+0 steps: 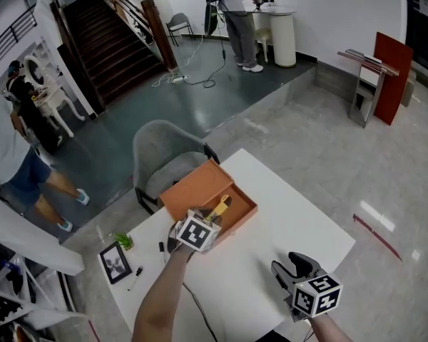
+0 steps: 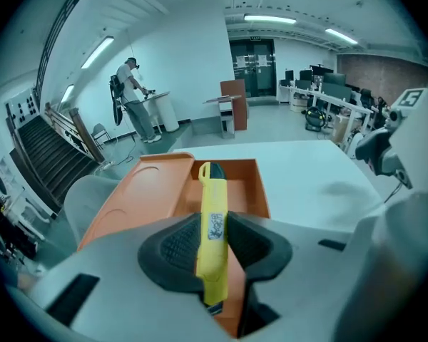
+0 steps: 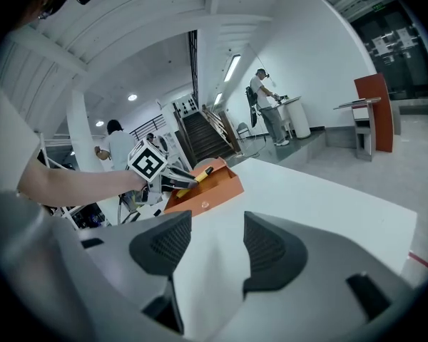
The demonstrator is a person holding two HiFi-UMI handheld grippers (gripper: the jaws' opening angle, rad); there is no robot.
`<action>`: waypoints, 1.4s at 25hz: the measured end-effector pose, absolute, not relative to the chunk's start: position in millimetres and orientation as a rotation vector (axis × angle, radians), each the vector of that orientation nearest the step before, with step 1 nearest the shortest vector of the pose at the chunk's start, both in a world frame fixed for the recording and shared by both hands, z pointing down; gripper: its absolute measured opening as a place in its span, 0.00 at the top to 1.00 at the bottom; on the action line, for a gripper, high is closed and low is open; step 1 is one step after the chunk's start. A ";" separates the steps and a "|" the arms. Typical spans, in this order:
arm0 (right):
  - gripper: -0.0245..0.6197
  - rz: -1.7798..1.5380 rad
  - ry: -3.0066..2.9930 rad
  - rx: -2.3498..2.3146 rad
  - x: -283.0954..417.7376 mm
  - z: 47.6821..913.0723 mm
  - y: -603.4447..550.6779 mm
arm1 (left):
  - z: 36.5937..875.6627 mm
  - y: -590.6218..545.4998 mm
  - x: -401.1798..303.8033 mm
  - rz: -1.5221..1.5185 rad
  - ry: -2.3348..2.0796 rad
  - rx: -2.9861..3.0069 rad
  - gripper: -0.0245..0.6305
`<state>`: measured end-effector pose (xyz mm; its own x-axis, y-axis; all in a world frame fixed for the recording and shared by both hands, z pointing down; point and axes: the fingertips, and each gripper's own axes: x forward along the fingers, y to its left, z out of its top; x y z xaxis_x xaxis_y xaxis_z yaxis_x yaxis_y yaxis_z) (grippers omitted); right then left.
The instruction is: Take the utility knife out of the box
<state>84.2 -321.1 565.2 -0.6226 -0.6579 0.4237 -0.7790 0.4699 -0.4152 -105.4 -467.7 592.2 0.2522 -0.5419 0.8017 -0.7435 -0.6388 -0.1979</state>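
Left gripper [image 2: 214, 246] clamping knife [image 2: 213, 198] mid-handle, holding it tilted just above box [image 2: 153, 191], tip pointing to 12 o'clock, probably for clearing rim. Right gripper [image 3: 214, 251] hovering over surface [image 3: 321, 205] at 5 o'clock from box, jaws apart, empty, leaving lift path free.

Open-topped orange box [image 1: 192, 191] mid-table; tabletop [image 1: 292, 212] free to its right; chair [image 1: 164, 148] close behind; picture frame [image 1: 115, 262] near left edge.
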 end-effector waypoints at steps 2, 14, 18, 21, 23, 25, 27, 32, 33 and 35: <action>0.63 0.863 -2.518 1.234 80.2 562.7 -318.9 | 583.4 -464.0 -108.8 1.291 -1.234 2.304 0.79; 0.63 0.809 -2.568 1.200 58.8 540.4 -319.1 | 537.0 -430.2 -119.3 0.976 -1.400 2.334 0.79; 0.63 0.777 -2.587 1.199 51.1 530.2 -320.7 | 522.5 -416.9 -125.0 0.868 -1.435 2.331 0.79; 0.63 0.764 -2.599 1.198 48.0 523.9 -322.4 | 514.8 -407.8 -127.1 0.814 -1.462 2.329 0.79; 0.63 0.755 -2.608 1.198 46.2 518.5 -323.5 | 508.7 -402.0 -129.2 0.775 -1.487 2.327 0.79; 0.63 0.745 -2.617 1.197 44.9 513.5 -324.1 | 503.3 -395.8 -131.3 0.732 -1.512 2.318 0.79; 0.63 0.733 -2.625 1.194 42.8 509.2 -323.8 | 499.4 -388.9 -134.0 0.690 -1.528 2.307 0.79; 0.63 0.692 -2.647 1.188 39.4 500.0 -321.7 | 495.0 -370.1 -139.5 0.619 -1.572 2.281 0.79; 0.63 0.688 -2.651 1.187 39.0 497.9 -321.3 | 494.6 -366.6 -140.7 0.606 -1.581 2.274 0.79; 0.63 0.684 -2.659 1.184 37.5 494.0 -320.2 | 495.4 -359.1 -143.2 0.583 -1.597 2.257 0.79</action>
<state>37.5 -320.2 494.0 -0.6767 -0.6655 0.3149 -0.7349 0.5842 -0.3444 -143.2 -359.1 495.4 0.2942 -0.8163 0.4971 -0.9445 -0.3279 0.0205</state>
